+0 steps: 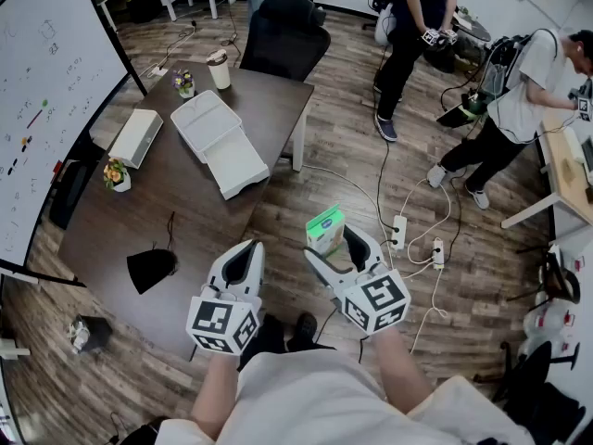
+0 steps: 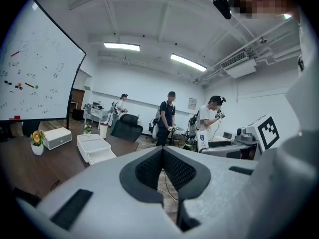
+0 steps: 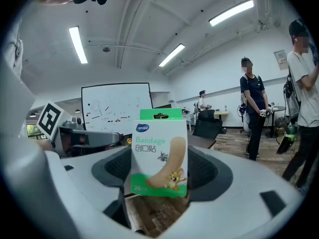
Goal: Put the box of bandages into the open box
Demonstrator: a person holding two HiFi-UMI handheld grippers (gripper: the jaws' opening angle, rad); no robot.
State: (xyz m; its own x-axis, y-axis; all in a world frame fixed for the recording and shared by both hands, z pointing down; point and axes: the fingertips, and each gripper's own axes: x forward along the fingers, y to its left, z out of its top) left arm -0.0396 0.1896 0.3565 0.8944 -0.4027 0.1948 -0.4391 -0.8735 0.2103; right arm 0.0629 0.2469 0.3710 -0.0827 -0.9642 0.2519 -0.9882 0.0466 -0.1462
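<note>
The box of bandages (image 1: 325, 230), green and white with a cartoon plaster on its front, stands upright in the air between the pads of my right gripper (image 1: 335, 242), which is shut on it. In the right gripper view the box of bandages (image 3: 159, 153) fills the gap of the right gripper (image 3: 160, 170). My left gripper (image 1: 247, 248) hovers beside it over the table's near edge, shut with nothing in it; in its own view the left gripper's (image 2: 162, 152) pads meet. The open white box (image 1: 206, 120) lies on the dark table (image 1: 139, 211), far ahead and left, also seen as the open box (image 2: 93, 146).
On the table are a closed white box (image 1: 136, 137), a cup (image 1: 220, 69), two small flower pots (image 1: 186, 83) (image 1: 116, 174) and a black pouch (image 1: 151, 269). A black chair (image 1: 287, 35) stands behind it. Cables and power strips (image 1: 400, 233) lie on the floor; people stand at the right.
</note>
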